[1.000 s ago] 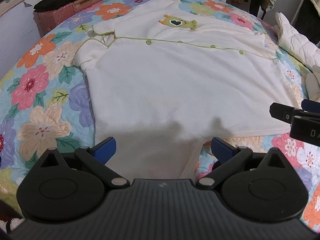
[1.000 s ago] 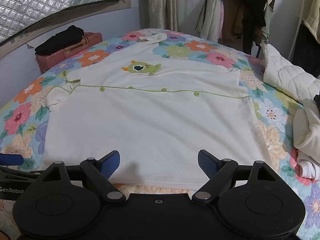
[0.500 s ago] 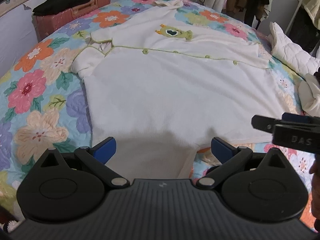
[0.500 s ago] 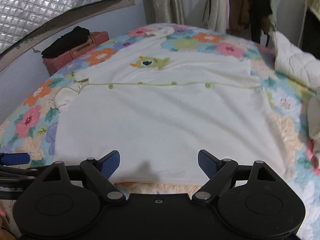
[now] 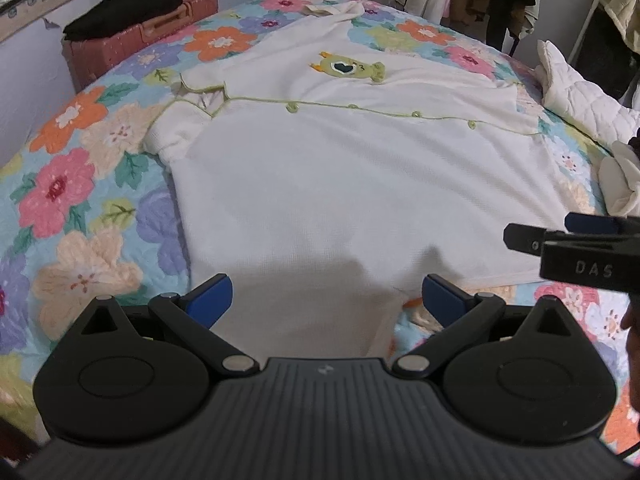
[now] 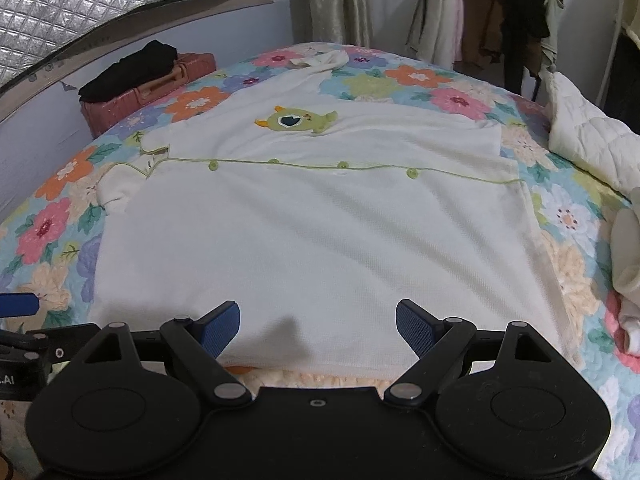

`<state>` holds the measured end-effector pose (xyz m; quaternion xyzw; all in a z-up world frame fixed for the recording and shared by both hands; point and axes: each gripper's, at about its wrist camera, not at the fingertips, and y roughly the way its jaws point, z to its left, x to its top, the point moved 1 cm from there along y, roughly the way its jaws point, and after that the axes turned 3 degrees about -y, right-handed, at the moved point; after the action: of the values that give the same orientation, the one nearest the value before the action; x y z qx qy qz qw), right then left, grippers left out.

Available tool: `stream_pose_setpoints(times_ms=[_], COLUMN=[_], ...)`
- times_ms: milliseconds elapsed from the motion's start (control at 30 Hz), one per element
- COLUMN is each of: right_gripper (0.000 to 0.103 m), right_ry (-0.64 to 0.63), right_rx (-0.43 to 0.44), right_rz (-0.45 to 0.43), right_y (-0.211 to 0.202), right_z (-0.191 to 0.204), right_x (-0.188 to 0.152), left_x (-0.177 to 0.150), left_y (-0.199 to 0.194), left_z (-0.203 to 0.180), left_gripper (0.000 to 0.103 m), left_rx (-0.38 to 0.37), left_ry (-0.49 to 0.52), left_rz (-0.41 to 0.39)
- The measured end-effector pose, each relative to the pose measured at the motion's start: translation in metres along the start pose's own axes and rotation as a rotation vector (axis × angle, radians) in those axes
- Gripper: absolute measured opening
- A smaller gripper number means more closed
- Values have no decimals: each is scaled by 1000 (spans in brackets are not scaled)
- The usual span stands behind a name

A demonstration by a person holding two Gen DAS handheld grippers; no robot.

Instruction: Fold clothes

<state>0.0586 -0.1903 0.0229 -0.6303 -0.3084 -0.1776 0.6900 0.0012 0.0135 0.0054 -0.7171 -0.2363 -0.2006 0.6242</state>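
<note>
A cream button-up shirt (image 5: 340, 184) (image 6: 320, 240) with green trim and a green monster patch (image 5: 348, 68) (image 6: 298, 119) lies spread flat on the bed, collar to the left. My left gripper (image 5: 326, 300) hangs open above the near sleeve, fingers apart, nothing between them. My right gripper (image 6: 318, 324) is open over the shirt's near hem, holding nothing. The right gripper's tip shows at the right edge of the left wrist view (image 5: 560, 240). The left gripper's blue tip pokes in at the left edge of the right wrist view (image 6: 18, 306).
The bed wears a floral quilt (image 5: 80, 200) (image 6: 60, 216). A pink suitcase (image 5: 132, 40) (image 6: 140, 96) topped with black cloth stands at the far left. A white quilted blanket (image 5: 580, 92) and a cream bundle (image 6: 628, 248) lie on the right. Clothes hang behind the bed.
Both grippers have lifted and drawn back a little from the shirt, so more of the bed shows. Both stay open. The shirt has not moved.
</note>
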Motion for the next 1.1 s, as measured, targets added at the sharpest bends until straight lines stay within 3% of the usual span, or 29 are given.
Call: stream_pose_setpoints(times_ms=[67, 133, 267, 333, 400, 533, 633, 733, 800, 900, 933, 1000, 1100], right_gripper=[89, 91, 91, 91, 90, 79, 76, 76, 69, 23, 14, 7, 4], right_ry=[-25, -63, -6, -22, -112, -353, -467, -579, -643, -686, -676, -650, -619], right_rx=[61, 202, 376, 460, 545, 708, 801, 830, 820, 799, 795, 788, 761], right_rz=[-35, -55, 63, 95, 120, 179, 238, 291, 312, 357, 355, 344, 261], right_y=[3, 14, 46, 53, 54, 47, 40, 39, 44, 65, 70, 79, 79], right_z=[1, 2, 8, 18, 38, 81, 103, 118, 127, 139, 140, 141, 134], right_x=[5, 10, 16, 15, 6, -20, -40, -54, -62, -67, -63, -55, -29], left_x=[6, 14, 15, 10, 7, 3, 1, 2, 4, 8, 10, 14, 21], left_y=[-2, -6, 2, 9, 14, 17, 17, 18, 16, 15, 15, 15, 15], left_z=[14, 37, 74, 86, 92, 89, 87, 98, 105, 109, 110, 112, 115], left_gripper=[103, 103, 101, 100, 95, 91, 89, 89, 89, 89, 89, 89, 89], left_rx=[3, 9, 118, 101, 59, 110, 103, 49, 59, 69, 67, 64, 58], left_ry=[2, -11, -48, -103, -147, -121, -115, -170, -196, -199, -196, -192, -185], left_rz=[-19, -48, -10, 31, 56, 43, 46, 60, 51, 44, 44, 43, 42])
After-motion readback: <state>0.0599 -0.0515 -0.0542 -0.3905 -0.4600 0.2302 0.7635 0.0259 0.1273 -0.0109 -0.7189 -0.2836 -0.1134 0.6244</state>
